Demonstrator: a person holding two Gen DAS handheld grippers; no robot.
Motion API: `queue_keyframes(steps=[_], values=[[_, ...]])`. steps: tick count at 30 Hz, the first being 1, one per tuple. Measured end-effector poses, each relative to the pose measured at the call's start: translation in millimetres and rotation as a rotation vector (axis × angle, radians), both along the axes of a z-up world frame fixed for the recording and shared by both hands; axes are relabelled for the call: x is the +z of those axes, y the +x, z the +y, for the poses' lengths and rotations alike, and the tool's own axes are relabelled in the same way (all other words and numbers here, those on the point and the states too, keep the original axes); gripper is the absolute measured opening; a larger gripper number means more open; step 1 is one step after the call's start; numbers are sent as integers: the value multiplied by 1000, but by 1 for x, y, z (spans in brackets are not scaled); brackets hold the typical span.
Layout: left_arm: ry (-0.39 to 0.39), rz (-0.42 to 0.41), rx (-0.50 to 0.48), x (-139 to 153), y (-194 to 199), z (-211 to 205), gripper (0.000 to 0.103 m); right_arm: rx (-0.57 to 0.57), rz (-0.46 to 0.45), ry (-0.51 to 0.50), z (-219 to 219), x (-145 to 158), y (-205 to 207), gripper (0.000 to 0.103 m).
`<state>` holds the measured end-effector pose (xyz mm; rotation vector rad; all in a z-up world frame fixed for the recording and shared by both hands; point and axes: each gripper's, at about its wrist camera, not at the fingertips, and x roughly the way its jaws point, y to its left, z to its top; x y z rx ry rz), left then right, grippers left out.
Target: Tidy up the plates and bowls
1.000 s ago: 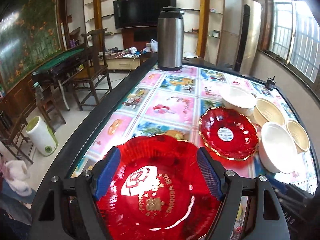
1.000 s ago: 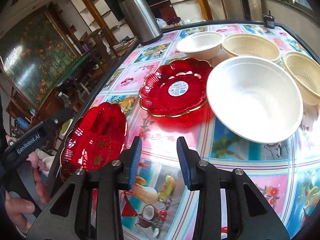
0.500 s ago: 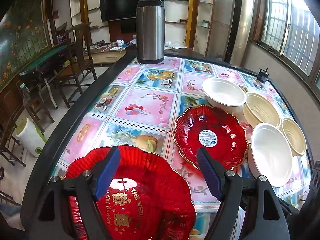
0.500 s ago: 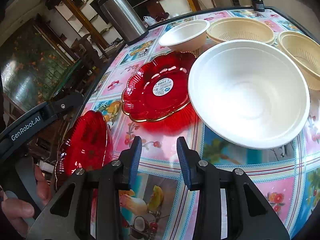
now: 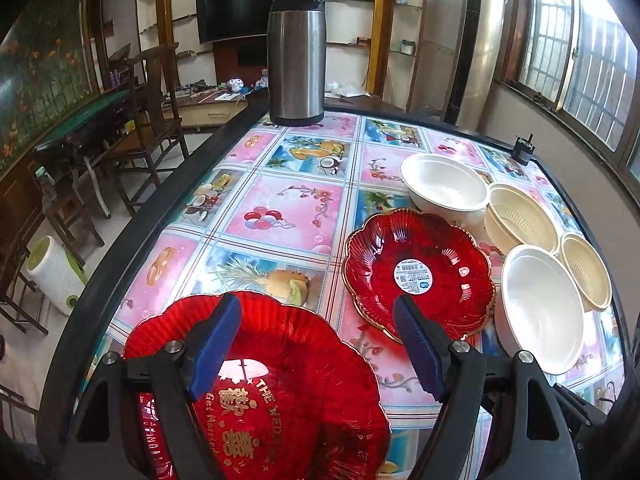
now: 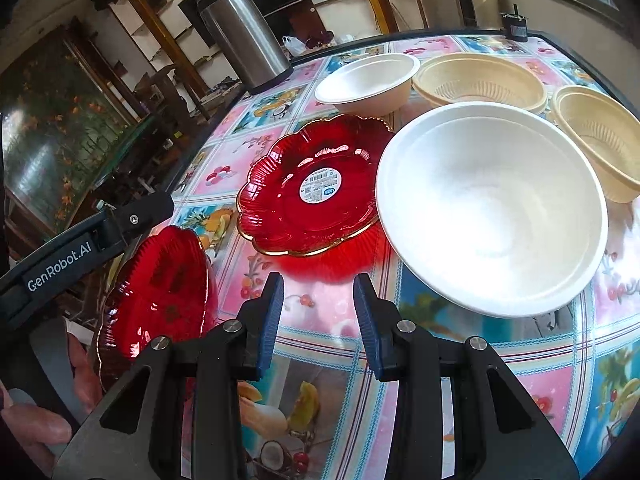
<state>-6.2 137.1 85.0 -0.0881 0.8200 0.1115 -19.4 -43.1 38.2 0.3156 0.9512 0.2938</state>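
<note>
My left gripper is open above a red plate with gold lettering at the table's near left edge; that plate also shows in the right wrist view. A red scalloped plate with a white sticker lies mid-table. To its right are a large white bowl, a smaller white bowl and two cream ribbed bowls. My right gripper is open and empty, just in front of the scalloped plate and the large white bowl.
A steel thermos stands at the table's far edge. A small black object sits at the far right edge. Wooden chairs and a white bin stand on the floor to the left.
My left gripper has drawn back and risen; the lettered plate has slid lower in its view. My right gripper has moved closer to the large white bowl and the scalloped plate.
</note>
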Motion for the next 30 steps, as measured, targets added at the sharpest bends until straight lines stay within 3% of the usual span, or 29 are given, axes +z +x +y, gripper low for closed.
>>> queue_keyframes(steps=[11, 17, 24, 30], values=[[-5, 22, -11, 6, 32, 8, 79, -43, 50, 39, -6, -10, 16, 36], [-36, 82, -44, -7, 72, 8, 79, -80, 111, 83, -10, -25, 32, 36], [-31, 143, -73, -24, 108, 0, 79, -107, 117, 125, -13, -30, 46, 38], [-42, 185, -56, -38, 132, 0, 79, -145, 89, 249, -22, -32, 46, 38]])
